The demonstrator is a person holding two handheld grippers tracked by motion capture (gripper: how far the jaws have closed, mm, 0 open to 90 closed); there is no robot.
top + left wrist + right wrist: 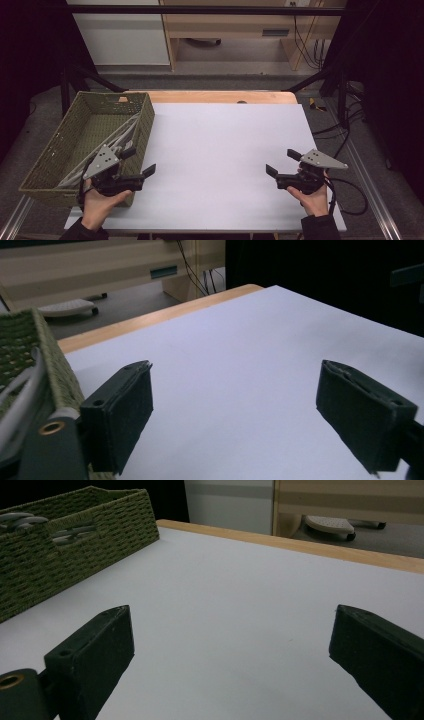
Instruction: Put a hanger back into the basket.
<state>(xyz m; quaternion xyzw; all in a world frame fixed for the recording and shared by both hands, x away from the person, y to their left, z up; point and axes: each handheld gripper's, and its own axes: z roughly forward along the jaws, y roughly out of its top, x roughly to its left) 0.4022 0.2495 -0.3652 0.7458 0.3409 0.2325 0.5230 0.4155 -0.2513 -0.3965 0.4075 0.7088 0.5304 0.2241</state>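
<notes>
The left gripper [141, 161] is held low over the near-left part of the table, its jaws spread wide with nothing between them; in the left gripper view [235, 415] only bare white surface lies between the two black pads. The left hand [100, 200] grips it from below, and its grey plate [102, 160] overlaps the near right corner of the basket [50, 155] as seen from above.

The right gripper [280, 162] is likewise released, jaws far apart and empty, pointing left toward the middle of the table. The right hand [312, 197] holds it near the table's near-right edge. In the right gripper view [232, 650] its pads frame plain white sheet, with the basket [95, 535] farther off at upper left.

The basket is a green woven, rectangular, open-topped one, standing at the table's left edge, just beside the left gripper and well apart from the right one. Inside it lie pale grey cables [122, 132], bundled and running lengthwise along its right wall; their loops also show above the rim in the right gripper view [22, 519].

The white sheet [225, 150] covers most of the table [215, 96], whose wooden edge shows along the far side.
</notes>
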